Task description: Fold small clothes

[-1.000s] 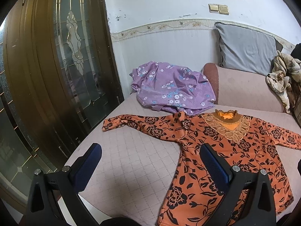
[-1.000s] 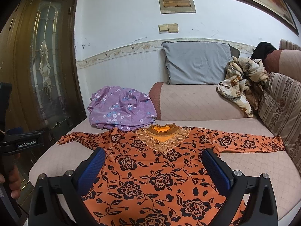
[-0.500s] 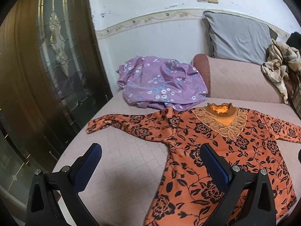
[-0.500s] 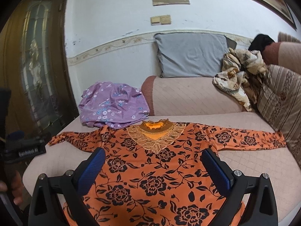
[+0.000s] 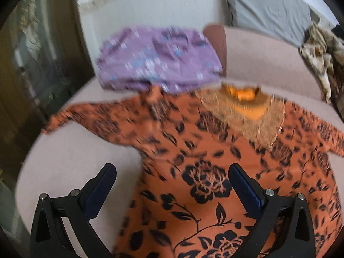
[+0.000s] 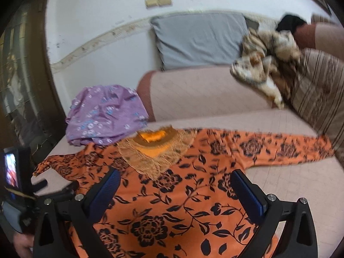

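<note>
Both hand-held grippers, left [image 5: 172, 182] and right [image 6: 175, 186], hang spread and empty over the flat orange blouse [image 6: 172, 204], so the fold has not begun; next, pinch a sleeve.

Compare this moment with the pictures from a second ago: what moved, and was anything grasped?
Both grippers came closer to the orange floral top, which fills more of each view. Left gripper and right gripper remain open, holding nothing. The top still lies spread flat with sleeves out, and the purple garment is unmoved.

I see the orange black-flowered top [image 6: 178, 195] lying flat, sleeves spread, across the lower frame; a crumpled purple floral garment [image 6: 105, 115] sits upper left.
</note>
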The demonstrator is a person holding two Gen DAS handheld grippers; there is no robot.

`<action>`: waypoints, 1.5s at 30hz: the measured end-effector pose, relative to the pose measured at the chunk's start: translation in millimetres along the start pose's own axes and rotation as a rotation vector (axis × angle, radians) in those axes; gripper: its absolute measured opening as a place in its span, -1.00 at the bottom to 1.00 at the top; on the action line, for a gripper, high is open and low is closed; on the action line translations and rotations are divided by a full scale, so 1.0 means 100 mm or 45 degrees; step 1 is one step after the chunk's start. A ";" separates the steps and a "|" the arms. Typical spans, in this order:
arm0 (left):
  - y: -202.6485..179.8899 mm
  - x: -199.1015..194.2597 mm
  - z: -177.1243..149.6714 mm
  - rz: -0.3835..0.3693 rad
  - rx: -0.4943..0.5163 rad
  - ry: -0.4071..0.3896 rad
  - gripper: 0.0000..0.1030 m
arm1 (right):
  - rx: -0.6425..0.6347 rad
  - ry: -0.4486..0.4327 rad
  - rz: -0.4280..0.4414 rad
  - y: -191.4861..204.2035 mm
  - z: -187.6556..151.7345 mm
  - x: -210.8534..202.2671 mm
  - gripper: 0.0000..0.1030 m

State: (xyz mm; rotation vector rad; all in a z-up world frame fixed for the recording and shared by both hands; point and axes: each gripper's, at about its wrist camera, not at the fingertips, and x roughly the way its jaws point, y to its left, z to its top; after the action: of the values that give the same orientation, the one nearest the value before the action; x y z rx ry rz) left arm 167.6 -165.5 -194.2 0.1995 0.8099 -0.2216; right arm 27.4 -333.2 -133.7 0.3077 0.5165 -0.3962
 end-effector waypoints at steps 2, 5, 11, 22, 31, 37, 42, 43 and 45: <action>-0.05 0.31 -0.08 0.003 0.032 0.121 1.00 | 0.054 0.077 0.015 -0.14 -0.05 0.21 1.00; -0.10 0.68 -0.20 -0.005 0.035 0.278 1.00 | 0.219 0.235 0.035 -0.48 -0.13 0.60 1.00; -0.14 0.66 -0.24 -0.022 0.018 0.200 1.00 | 0.759 0.319 0.032 -1.68 -0.14 0.91 1.00; -0.14 0.64 -0.25 -0.035 0.033 0.215 1.00 | 1.461 -0.025 -0.417 -4.45 -0.31 0.58 0.67; -0.14 0.70 -0.17 -0.044 0.042 0.197 1.00 | 1.473 -0.140 -0.517 -5.22 -0.17 0.77 0.32; -0.13 0.72 -0.11 -0.061 0.035 0.187 1.00 | 1.320 -0.125 -0.584 -5.28 -0.11 1.02 -0.84; -0.11 0.72 -0.06 -0.068 0.005 0.163 0.99 | 1.283 -0.226 -0.506 -5.03 0.06 0.94 -0.89; -0.09 0.70 -0.04 -0.067 -0.003 0.152 0.97 | 1.227 -0.242 -0.469 -4.88 0.20 0.93 -0.89; -0.05 0.65 0.02 -0.053 -0.008 0.123 0.93 | 1.115 -0.260 -0.365 -4.48 0.50 0.94 -0.89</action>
State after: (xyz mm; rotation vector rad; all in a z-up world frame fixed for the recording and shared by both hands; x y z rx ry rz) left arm 210.7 -178.8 -241.3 0.1883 0.9110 -0.2500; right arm -73.7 -772.9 -224.3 1.0303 0.1563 -0.9187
